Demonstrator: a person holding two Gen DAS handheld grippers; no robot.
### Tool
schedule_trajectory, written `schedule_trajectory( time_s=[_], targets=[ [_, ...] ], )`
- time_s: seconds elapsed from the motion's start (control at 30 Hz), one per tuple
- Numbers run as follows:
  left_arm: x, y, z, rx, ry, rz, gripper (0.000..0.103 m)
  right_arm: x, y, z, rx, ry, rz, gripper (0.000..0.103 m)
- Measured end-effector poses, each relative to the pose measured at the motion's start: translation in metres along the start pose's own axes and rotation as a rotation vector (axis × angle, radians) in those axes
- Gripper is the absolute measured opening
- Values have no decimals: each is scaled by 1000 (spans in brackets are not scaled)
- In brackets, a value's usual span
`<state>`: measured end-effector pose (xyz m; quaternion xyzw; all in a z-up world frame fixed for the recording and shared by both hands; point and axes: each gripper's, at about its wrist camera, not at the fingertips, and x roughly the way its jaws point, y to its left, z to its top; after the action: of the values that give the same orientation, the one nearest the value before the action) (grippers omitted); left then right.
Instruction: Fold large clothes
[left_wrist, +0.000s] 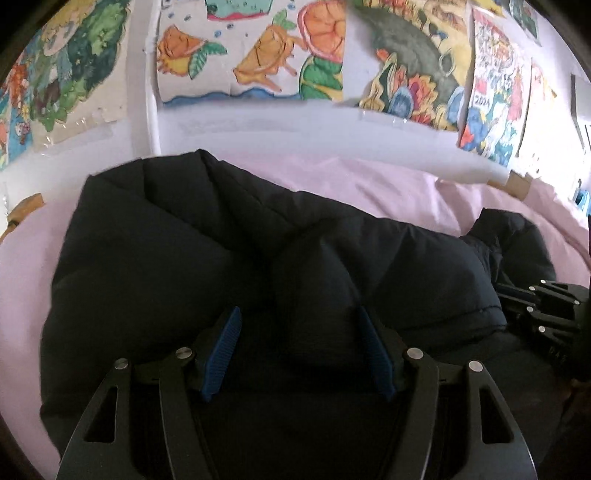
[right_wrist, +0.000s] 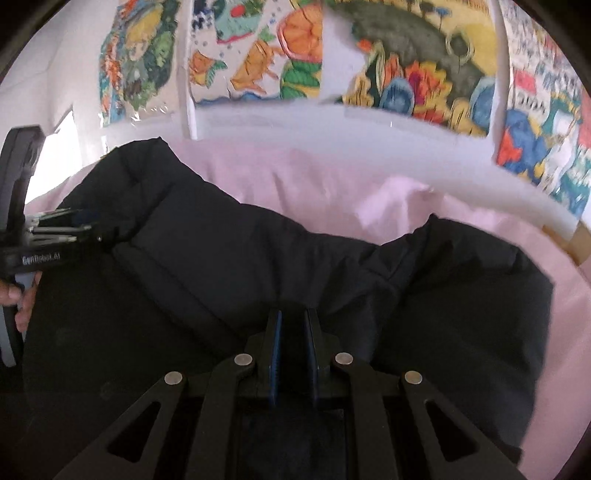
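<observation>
We see a black puffy quilted jacket (left_wrist: 207, 258) bunched on a pale pink bedsheet (left_wrist: 369, 188), our left gripper (left_wrist: 299, 350) with blue ribbed pads spread apart above the padding, our right gripper (right_wrist: 293, 354) clamped on a jacket fold, colourful paper drawings (left_wrist: 255, 55) on the white wall behind.

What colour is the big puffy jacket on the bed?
Black, or very dark navy: jacket, clearest in the left wrist view.

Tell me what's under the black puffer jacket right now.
The black puffer jacket lies on a pink bedsheet, which shows around its far and side edges. Whatever lies beneath the jacket's middle is covered; nothing else pokes out. The right gripper pinches a fold of it.
</observation>
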<state>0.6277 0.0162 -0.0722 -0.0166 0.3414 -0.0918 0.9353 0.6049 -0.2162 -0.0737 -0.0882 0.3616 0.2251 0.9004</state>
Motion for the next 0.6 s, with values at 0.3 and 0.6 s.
schedule_trajectory(
  time_s=[0.3, 0.6],
  targets=[
    [24, 4, -3, 16, -9, 33, 61, 36, -8, -2, 24, 20, 9, 12],
    [7, -3, -3, 33, -45, 33, 62, 21, 3, -7, -16, -24, -51, 12]
  ],
)
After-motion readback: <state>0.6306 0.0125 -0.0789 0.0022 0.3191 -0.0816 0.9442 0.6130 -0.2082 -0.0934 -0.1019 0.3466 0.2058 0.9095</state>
